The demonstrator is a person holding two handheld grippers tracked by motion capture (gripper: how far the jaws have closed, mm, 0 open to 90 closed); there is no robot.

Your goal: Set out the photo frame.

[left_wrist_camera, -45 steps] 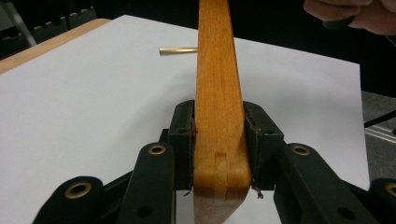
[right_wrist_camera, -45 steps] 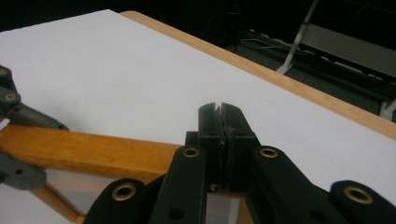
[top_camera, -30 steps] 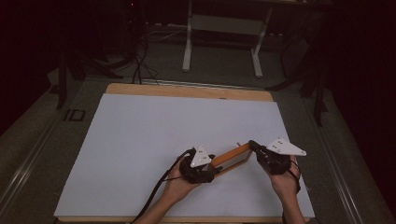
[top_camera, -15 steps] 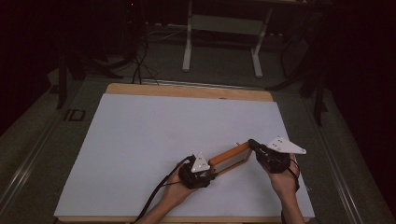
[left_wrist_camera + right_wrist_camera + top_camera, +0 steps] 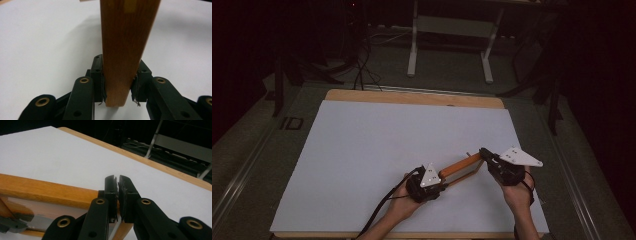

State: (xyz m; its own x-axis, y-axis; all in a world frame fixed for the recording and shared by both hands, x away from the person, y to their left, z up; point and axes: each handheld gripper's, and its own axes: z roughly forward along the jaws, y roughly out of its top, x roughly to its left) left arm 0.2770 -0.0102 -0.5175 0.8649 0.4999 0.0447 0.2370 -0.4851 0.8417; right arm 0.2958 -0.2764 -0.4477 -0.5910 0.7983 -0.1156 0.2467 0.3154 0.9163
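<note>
Two hand-held grippers at a wooden frame on a white table cover (image 5: 362,150). The wooden frame (image 5: 460,165), seemingly with a clear pane, sits in the lower right of the high view, raised at an angle between the two hands. The left gripper (image 5: 428,186) has just been closing and now clamps the frame's bar, as the left gripper view shows: both pads press the wood (image 5: 125,50). The right gripper (image 5: 486,154), at the frame's far corner, has jaws nearly together and just opening slightly; in the right gripper view the wood (image 5: 47,190) lies beside and behind them, and whether they pinch an edge cannot be told. Judged progress: the frame is secured from the left; moving or setting it down remains.
</note>
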